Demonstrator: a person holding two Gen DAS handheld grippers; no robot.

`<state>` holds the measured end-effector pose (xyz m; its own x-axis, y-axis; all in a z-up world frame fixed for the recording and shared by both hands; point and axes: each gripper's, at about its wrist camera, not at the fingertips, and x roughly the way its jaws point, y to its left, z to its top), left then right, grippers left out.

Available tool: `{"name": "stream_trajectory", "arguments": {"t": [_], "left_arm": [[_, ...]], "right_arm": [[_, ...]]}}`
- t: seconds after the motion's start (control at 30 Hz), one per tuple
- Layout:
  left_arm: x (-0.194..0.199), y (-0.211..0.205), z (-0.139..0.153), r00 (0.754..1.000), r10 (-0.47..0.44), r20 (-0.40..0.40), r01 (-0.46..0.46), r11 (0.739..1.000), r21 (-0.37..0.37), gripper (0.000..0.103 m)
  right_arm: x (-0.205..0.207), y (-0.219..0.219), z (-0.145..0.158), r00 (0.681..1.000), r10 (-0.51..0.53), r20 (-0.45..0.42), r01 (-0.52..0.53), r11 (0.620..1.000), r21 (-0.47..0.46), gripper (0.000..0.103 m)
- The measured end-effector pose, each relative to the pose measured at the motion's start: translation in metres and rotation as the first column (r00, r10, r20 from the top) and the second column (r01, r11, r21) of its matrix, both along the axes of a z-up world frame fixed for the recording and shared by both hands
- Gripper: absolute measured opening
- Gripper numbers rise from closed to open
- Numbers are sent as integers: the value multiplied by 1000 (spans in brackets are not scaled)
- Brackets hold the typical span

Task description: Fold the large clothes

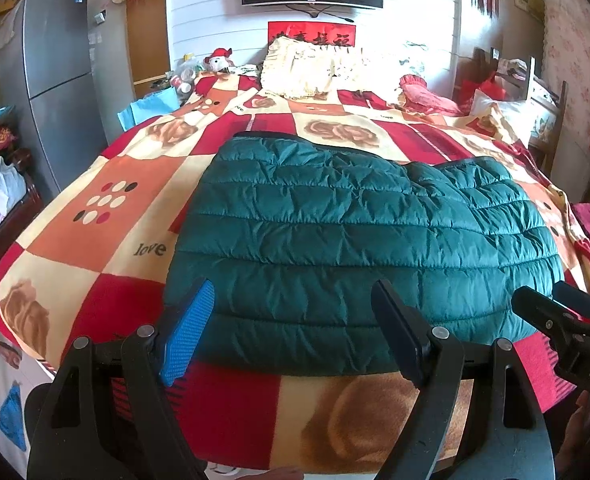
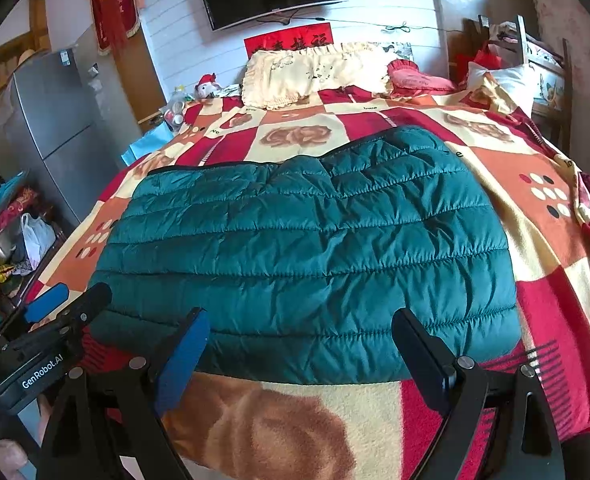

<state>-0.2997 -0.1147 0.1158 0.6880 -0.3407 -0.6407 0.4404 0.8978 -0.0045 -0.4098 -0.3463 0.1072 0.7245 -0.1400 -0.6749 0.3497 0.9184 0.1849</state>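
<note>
We hold both grippers — left gripper (image 1: 291, 332), right gripper (image 2: 301, 354) — jaws wide, empty; the slippery teal quilted puffer jacket (image 1: 359, 240) may slide on the bed (image 1: 95, 216).

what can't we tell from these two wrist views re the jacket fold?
- Green jacket: sleeves, zipper and underside hidden in both views, tucked beneath its own top layer.
- Right gripper: cut off by the left wrist view's right edge; both jaws open in its own view.
- Left gripper: open, empty.
- Bed: near edge hidden behind the grippers.
</note>
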Motion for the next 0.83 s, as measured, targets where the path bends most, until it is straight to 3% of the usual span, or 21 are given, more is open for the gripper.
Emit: {"name": "stream_trajectory", "arguments": {"t": [0.83], "left_arm": [[6, -1, -3, 1000, -2, 22, 2, 1000, 7, 81]], "right_arm": [[4, -5, -5, 1000, -5, -7, 5, 1000, 21, 91]]}}
